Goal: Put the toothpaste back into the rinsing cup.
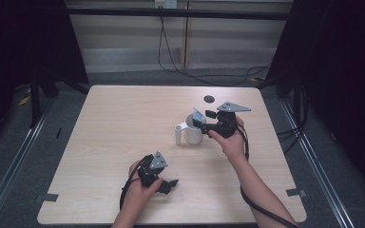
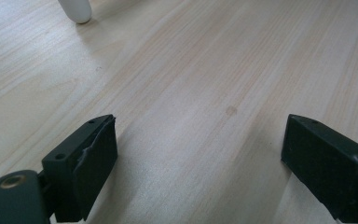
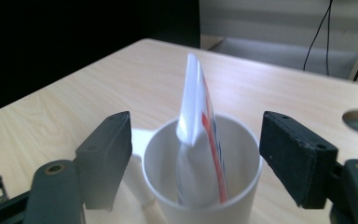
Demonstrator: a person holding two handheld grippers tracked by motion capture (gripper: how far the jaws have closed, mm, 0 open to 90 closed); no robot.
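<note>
In the high view your right claw (image 1: 208, 121) sits just right of centre, level with the rim of the white mug (image 1: 193, 134), and your right hand (image 1: 232, 137) holds it from the lower right. In the right gripper view that claw's jaws stand spread, one at the left and one at the right of the frame, with the mug (image 3: 205, 186) between them and touching neither jaw as far as you can see. A flat white packet (image 3: 196, 135) with a red and blue stripe along one edge stands upright inside the mug, its top rising well above the rim; any print on it is too blurred to read. The mug's handle (image 3: 137, 172) pokes out toward the lower left of that frame, partly hidden behind the left jaw, and the mug's base is cut off by the bottom edge. Your left claw (image 1: 171, 184) lies low in the high view, left of centre, well apart from the mug, in your left hand (image 1: 140, 187). In the left gripper view its jaws are spread wide over bare counter (image 2: 205, 93), and only the mug's rounded handle end (image 2: 76, 10) shows at the upper left, cut off by the top edge. A dark round hole (image 1: 209, 99) marks the counter beyond the mug.
</note>
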